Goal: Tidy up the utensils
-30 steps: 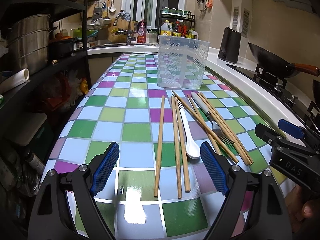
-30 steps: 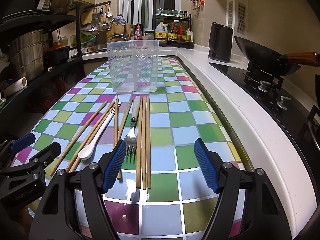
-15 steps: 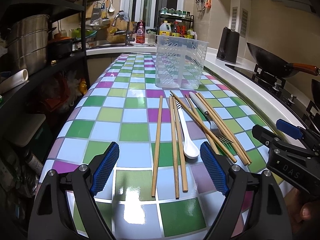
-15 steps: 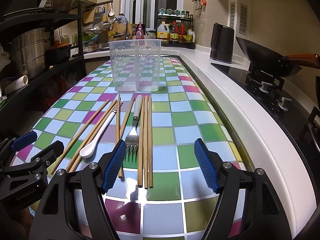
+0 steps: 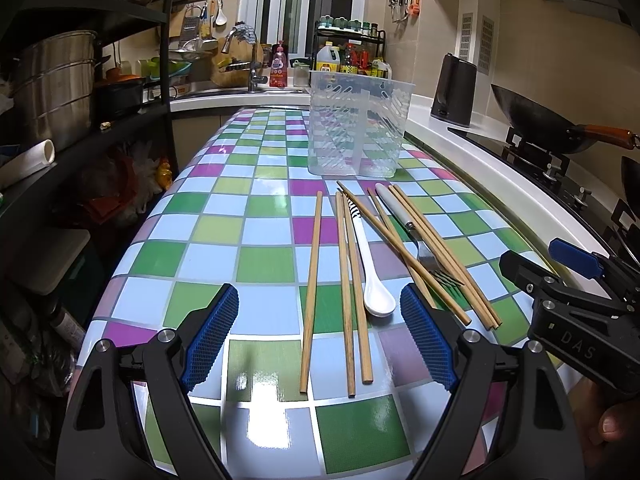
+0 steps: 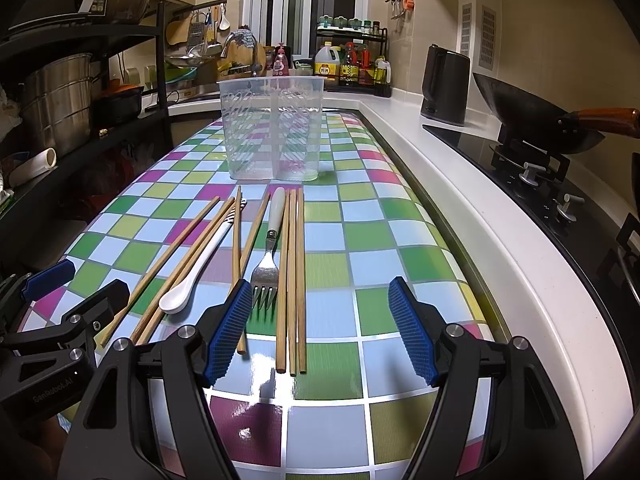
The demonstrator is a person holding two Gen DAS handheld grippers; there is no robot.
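Several wooden chopsticks, a white spoon and a metal fork with a white handle lie on the checkered counter. A clear two-compartment utensil holder stands empty behind them. My left gripper is open and empty, hovering over the near ends of the left chopsticks. My right gripper is open and empty, over the near ends of the right chopsticks, and shows at the right in the left wrist view.
A black shelf rack with steel pots stands left of the counter. A white ledge, a black kettle, a hob and a wok lie to the right. A sink and bottles are at the back.
Both grippers have drawn back and risen slightly, so the utensils sit a bit farther away in view. Both stay open. The utensils have not moved.
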